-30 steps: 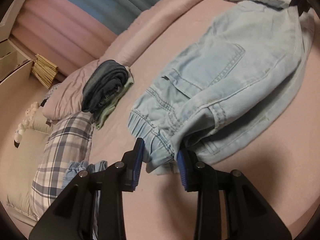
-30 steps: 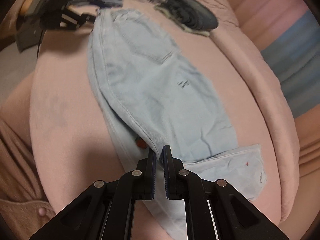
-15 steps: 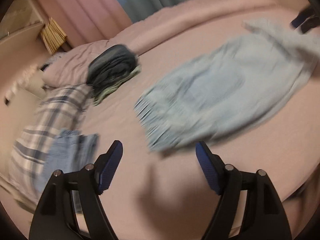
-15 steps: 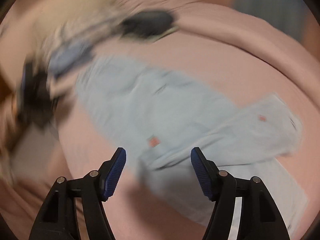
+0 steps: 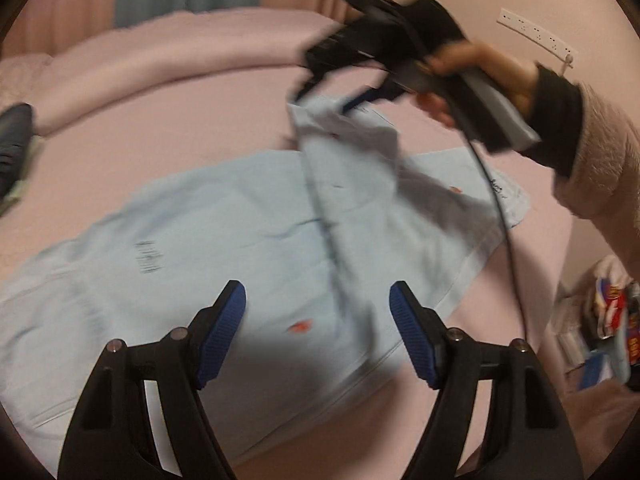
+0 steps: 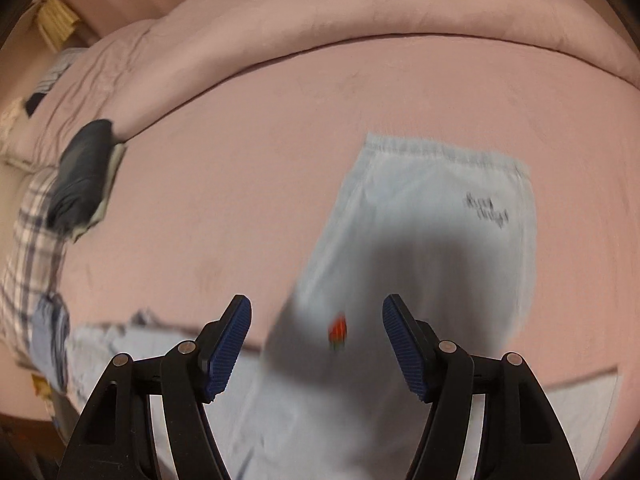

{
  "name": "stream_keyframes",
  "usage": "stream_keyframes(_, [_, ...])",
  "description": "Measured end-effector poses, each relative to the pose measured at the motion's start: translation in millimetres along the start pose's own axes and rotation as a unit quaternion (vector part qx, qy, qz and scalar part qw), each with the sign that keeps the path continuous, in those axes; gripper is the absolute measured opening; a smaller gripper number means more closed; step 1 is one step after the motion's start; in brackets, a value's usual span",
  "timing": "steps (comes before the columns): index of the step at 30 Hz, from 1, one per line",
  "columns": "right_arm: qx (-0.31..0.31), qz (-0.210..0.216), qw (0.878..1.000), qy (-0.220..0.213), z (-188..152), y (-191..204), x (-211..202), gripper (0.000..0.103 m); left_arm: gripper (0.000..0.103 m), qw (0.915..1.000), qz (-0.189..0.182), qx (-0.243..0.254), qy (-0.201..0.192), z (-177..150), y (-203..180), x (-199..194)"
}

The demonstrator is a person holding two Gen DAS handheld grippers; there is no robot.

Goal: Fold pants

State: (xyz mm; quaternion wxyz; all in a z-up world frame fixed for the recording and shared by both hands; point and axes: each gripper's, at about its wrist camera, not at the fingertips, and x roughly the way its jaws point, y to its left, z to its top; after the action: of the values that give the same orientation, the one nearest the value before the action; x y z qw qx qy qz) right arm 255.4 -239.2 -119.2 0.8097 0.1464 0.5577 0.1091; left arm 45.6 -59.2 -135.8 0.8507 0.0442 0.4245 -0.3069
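Observation:
Light blue denim pants [image 5: 240,220] lie spread on the pink bed [image 5: 180,120], one leg folded across the other. My left gripper [image 5: 318,296] hovers over the fabric near a small red mark; its jaws stand wide, are closing, and nothing is pressed between the pads. In the left wrist view a hand [image 5: 480,64] holds my right gripper [image 5: 326,98] at the leg's far end, blurred. My right gripper [image 6: 317,306] is open above the pants [image 6: 420,220], casting a shadow on them, with nothing gripped.
A dark folded garment [image 6: 80,176] sits on a plaid pillow [image 6: 32,240] at the left, with a blue garment [image 6: 48,332] below it. A rolled pink duvet [image 6: 360,12] rims the bed. A cable [image 5: 508,220] hangs from the right gripper. Clutter [image 5: 612,320] lies off the bed's right edge.
Both grippers let go of the pants and opened wide. Both swung fast across the bed; the left view now faces the leg end and the right gripper.

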Motion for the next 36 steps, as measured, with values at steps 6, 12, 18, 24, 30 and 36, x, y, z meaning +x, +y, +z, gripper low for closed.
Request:
stream_keyframes(6, [-0.010,-0.072,0.996,0.041,13.1,11.4,44.3,0.068,0.038,0.9975,0.028,0.030,0.058,3.4,-18.7,44.8])
stream_keyframes(12, [-0.013,-0.064,0.998,0.021,8.0,0.3,44.8,0.006,0.006,0.9969,0.024,0.050,0.056,7.7,-34.3,45.2])
stream_keyframes(18, [0.047,0.054,0.993,-0.098,-31.4,-50.0,-55.8,0.005,0.005,0.9963,0.015,0.078,0.032,13.1,-60.2,31.9])
stream_keyframes(24, [0.141,0.126,0.962,-0.197,-124.4,-123.0,-141.5,0.005,0.005,0.9947,0.022,0.099,0.017,12.9,-67.8,17.4])
stream_keyframes(30, [0.237,0.121,0.948,-0.173,-216.4,-177.2,-105.1,0.005,0.005,0.9893,0.040,0.133,0.043,1.7,-56.5,17.3])
stream_keyframes(36, [0.328,0.193,0.911,-0.161,-237.1,-196.4,-67.8,0.023,0.008,0.9810,0.075,0.165,0.068,-7.2,-60.1,37.9])
